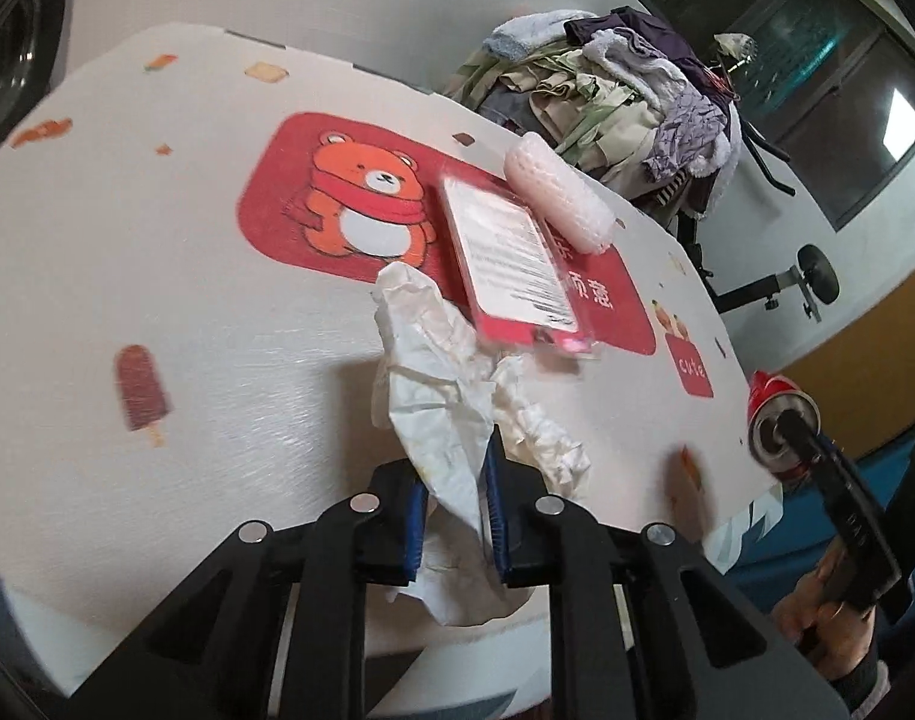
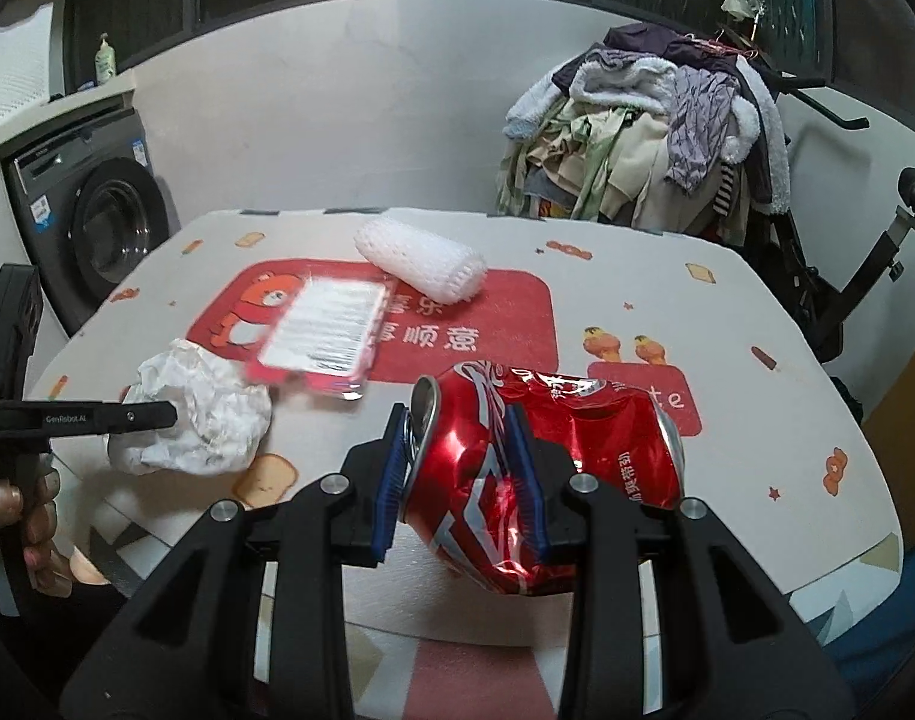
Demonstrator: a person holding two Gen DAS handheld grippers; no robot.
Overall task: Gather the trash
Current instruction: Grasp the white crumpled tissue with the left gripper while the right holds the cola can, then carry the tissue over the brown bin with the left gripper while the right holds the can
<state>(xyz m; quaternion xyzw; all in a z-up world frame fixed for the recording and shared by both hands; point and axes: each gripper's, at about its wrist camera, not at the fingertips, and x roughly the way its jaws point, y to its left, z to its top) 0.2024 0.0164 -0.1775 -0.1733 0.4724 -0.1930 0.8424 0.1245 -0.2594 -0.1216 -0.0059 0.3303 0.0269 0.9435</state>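
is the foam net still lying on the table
Yes, the foam net lies on the table, beside the red package, untouched by either gripper.

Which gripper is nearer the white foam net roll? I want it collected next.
Left, slightly. The left gripper, shut on crumpled paper, faces the foam net roll; the right gripper, holding the crushed can, sits further back.

The tablecloth (image 1: 157, 276) reads "cute" on a red patch; the left tongs (image 2: 157, 417) read "GenRobot.AI".

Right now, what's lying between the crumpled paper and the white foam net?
In both views, the red plastic package lies between crumpled paper and foam net.
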